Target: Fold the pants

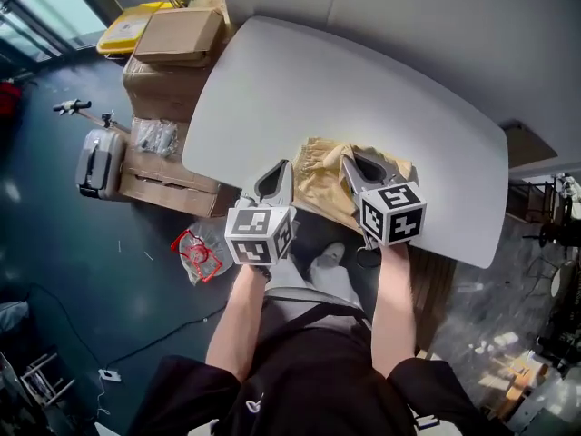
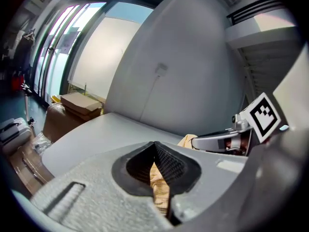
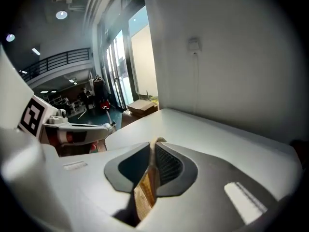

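Note:
The tan pants [image 1: 322,178] lie bunched at the near edge of the grey table [image 1: 345,89], partly hanging over it. My left gripper [image 1: 283,166] is at their left side and shut on the cloth; tan fabric [image 2: 158,179] shows pinched between its black pads. My right gripper [image 1: 350,162] holds the right side, and a fold of the same fabric [image 3: 146,190] is clamped between its pads. In the left gripper view, the right gripper [image 2: 227,141] shows close by at the right. Much of the pants is hidden behind the two grippers.
Cardboard boxes [image 1: 177,44] are stacked left of the table, with a yellow bin [image 1: 136,21] behind them. A silver suitcase [image 1: 98,162] and a red object [image 1: 195,252] are on the dark floor. A pale wall [image 2: 183,57] runs behind the table.

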The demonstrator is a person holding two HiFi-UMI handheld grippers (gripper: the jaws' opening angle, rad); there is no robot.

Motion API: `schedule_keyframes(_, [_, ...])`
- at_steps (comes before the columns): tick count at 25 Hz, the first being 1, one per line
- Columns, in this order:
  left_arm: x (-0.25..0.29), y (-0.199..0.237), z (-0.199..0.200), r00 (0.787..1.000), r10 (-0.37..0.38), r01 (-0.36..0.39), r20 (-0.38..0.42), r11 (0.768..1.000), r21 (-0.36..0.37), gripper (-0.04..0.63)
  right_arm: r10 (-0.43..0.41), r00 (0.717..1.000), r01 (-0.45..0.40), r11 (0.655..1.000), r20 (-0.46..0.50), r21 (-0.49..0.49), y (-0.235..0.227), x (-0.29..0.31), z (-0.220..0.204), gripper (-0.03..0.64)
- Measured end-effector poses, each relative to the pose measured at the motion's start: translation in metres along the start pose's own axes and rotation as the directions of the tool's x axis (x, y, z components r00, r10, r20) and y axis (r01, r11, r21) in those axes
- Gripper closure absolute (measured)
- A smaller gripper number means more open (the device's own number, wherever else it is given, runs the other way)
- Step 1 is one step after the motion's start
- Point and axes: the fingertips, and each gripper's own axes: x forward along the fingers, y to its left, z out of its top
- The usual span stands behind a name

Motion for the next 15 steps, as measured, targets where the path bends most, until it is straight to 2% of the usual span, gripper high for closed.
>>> schedule_keyframes(2, [-0.01, 0.019, 0.0, 0.999, 0.035, -0.035, 0.005, 0.999, -0.015, 0.592, -0.008, 1.0, 0.008, 1.0, -0.014, -0.03, 0.008, 0.01, 0.007, 0.575])
schedule_keyframes(5, [-0.018, 0.038, -0.001, 0.998, 0.064, -0.064, 0.008, 0.997, -0.044, 0.592, -0.01, 1.0, 0.011, 0.997, 0.015, -0.075, 0.022, 0.012, 0.023, 0.575])
schedule_keyframes(8, [-0.019, 0.044, -0.004, 0.998, 0.066, -0.065, 0.007, 0.997, -0.051, 0.592, 0.045, 0.998, -0.04, 0.993, 0.039, -0.109, 0.042, 0.02, 0.02, 0.575])
schedule_keyframes(12, [-0.017, 0.046, -0.013, 0.998, 0.06, -0.061, -0.017, 0.996, -0.061, 0.592, 0.2, 0.975, -0.211, 0.97, -0.096, -0.12, 0.088, 0.068, -0.043, 0.572])
schedule_keyframes(15, [-0.019, 0.051, -0.023, 0.997, 0.067, -0.07, -0.04, 0.995, -0.065, 0.592, 0.241, 0.95, -0.264, 0.959, -0.196, -0.101, 0.109, 0.113, -0.095, 0.566])
